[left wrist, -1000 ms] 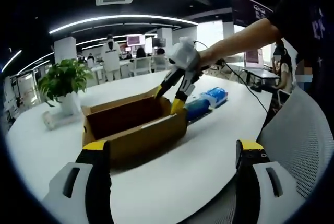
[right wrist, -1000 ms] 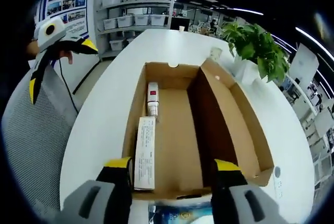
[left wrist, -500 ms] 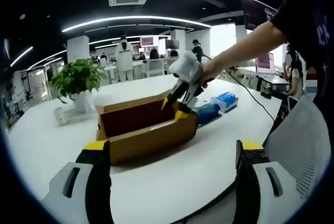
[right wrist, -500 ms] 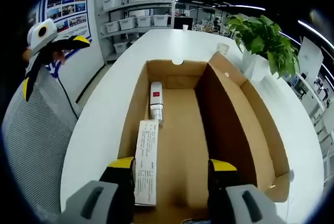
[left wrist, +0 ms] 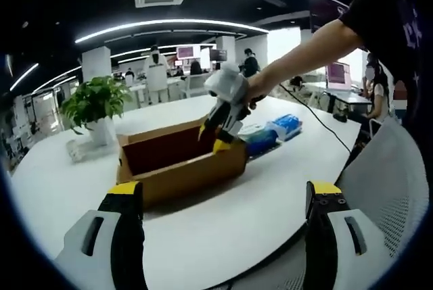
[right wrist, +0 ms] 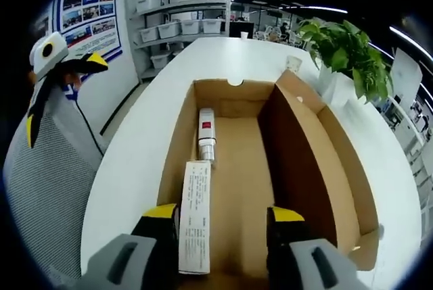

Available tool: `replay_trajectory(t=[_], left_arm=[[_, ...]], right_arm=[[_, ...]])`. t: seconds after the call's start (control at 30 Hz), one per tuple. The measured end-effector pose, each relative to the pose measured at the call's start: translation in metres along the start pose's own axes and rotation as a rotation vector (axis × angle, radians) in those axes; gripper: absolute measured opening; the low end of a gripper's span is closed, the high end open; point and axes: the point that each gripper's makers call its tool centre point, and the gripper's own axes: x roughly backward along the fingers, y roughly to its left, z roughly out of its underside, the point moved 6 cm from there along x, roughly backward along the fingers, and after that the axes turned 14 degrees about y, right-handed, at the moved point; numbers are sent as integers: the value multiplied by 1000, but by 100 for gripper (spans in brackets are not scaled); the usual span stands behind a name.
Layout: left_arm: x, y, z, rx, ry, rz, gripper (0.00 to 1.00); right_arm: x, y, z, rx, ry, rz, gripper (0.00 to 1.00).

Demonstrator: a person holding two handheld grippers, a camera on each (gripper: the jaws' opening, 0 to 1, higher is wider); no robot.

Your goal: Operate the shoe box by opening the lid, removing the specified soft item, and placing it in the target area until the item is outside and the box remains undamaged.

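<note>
Sitting on the long white table (right wrist: 135,141) is the brown cardboard shoe box (right wrist: 308,161), with its lid already swung up on one long side so the inside is easy to see. In the right gripper view, two things lie on the box floor near one wall: a long white carton (right wrist: 195,215) covered in small print, and just past it a white tube (right wrist: 206,133) with a red label. The print is too small to read. The near end of the carton is partly hidden behind a jaw. No soft item can be made out inside the box from here.

The right gripper (right wrist: 222,214) hangs over the near end of the box, its jaws apart and gripping nothing. In the left gripper view it dips its yellow tips at the box's end.

The left gripper (left wrist: 223,199) is held back from the table edge, jaws wide apart, with nothing between them.

Just past the box lie blue and white soft packs (left wrist: 270,134), partly hidden by the person's hand (left wrist: 256,90). A potted plant (left wrist: 91,104) stands near the box's other end. A grey mesh chair (right wrist: 47,188) sits beside the table.
</note>
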Motion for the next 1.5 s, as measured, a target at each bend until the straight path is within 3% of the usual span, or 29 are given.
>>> replay_trajectory(t=[0.13,0.27,0.4,0.73,1.2,1.5], left_arm=[[-2,3,4,9,4,-5,99],[-4,7,6,14,16,-24,99],[-3,9,6,32,2,-23,99],[-4,11,7,63,-6,-24,97],[-5,9,9,71,5,-7,96],[-7,7,10,74,18,12,97]], right_arm=[[-4,4,-2,30,14,14,46],[-4,8,-7,105,24,43,37],[-9,13,-9,111,44,24,25],[-14,13,-9,108,72,32,16],[-6,18,-7,134,52,59,14],[25,11,-16,166,10,98,14]])
